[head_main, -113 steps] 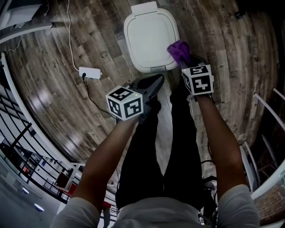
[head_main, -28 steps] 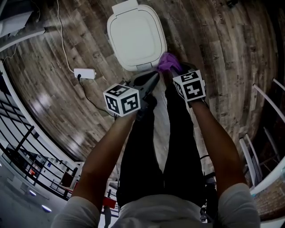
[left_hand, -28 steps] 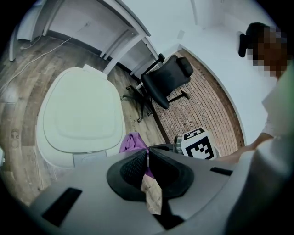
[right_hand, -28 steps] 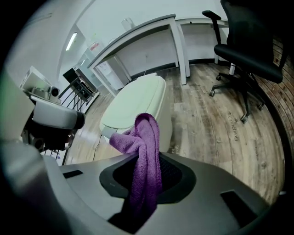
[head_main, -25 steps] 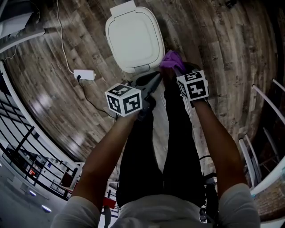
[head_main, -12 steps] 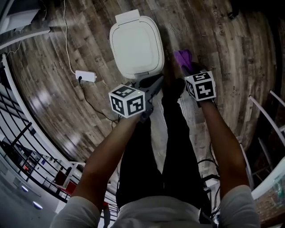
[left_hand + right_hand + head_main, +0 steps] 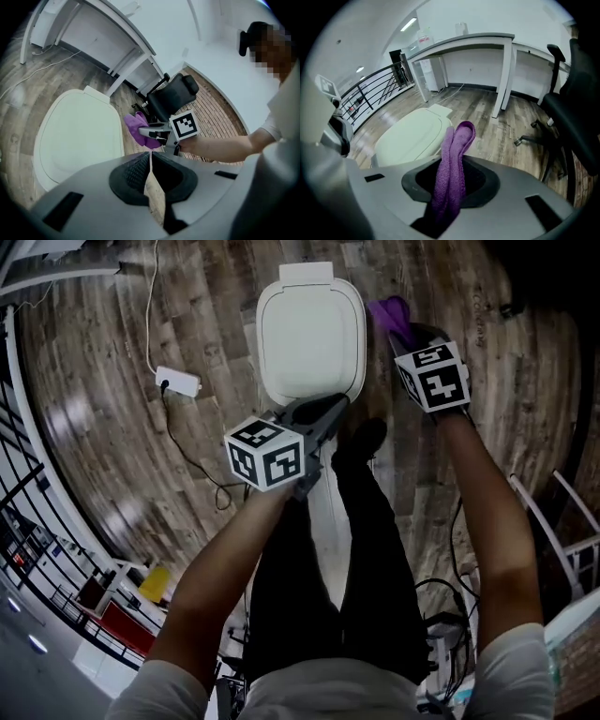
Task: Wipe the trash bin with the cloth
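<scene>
Two tongs flank the trash bin (image 7: 309,334) on the floor. Our right tongs (image 7: 411,332), clamped on the purple cloth (image 7: 391,312), sits just right of the lid. Our left tongs (image 7: 330,412), closed and empty, hovers over its near edge. The bin's long axis runs away from us. Its walls are hidden beneath the lid, and we cannot tell whether the cloth touches it.

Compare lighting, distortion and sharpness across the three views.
Head view: dim, dark corners, floor boards bowing around the bin, a pale sheen at left. Left gripper view: brighter, fisheye-curved, a mosaic patch at upper right. Right gripper view: bright, the cloth sharp, the desk edge curved.
</scene>
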A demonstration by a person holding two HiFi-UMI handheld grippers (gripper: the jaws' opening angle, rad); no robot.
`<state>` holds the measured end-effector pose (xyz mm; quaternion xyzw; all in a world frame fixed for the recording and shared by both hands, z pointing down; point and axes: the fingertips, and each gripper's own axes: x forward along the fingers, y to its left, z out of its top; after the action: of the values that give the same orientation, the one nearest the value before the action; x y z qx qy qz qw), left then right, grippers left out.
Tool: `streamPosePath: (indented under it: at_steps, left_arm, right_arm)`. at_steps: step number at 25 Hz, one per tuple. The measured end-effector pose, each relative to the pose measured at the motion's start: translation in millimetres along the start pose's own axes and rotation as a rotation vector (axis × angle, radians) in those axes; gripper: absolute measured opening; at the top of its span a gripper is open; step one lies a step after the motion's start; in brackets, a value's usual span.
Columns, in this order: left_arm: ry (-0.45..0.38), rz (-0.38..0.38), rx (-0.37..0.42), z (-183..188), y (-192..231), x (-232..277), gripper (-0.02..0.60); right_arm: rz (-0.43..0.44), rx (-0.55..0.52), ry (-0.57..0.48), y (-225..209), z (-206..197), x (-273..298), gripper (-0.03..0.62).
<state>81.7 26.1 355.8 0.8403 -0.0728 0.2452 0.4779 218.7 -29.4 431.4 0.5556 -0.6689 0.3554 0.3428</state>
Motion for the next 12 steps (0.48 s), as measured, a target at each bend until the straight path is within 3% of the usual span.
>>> streamPosePath:
  at_steps: [7, 12]
  left_arm:
    - [-0.029, 0.003, 0.003, 12.4, 8.2, -7.8, 0.015]
    - [-0.023, 0.009, -0.012, 10.9, 16.2, -10.8, 0.015]
  right_arm:
    - [-0.01, -0.218, -0.028, -11.0, 78.2, 31.9, 0.094]
    - [-0.006, -0.372, -0.002, -9.6, 105.6, 58.2, 0.095]
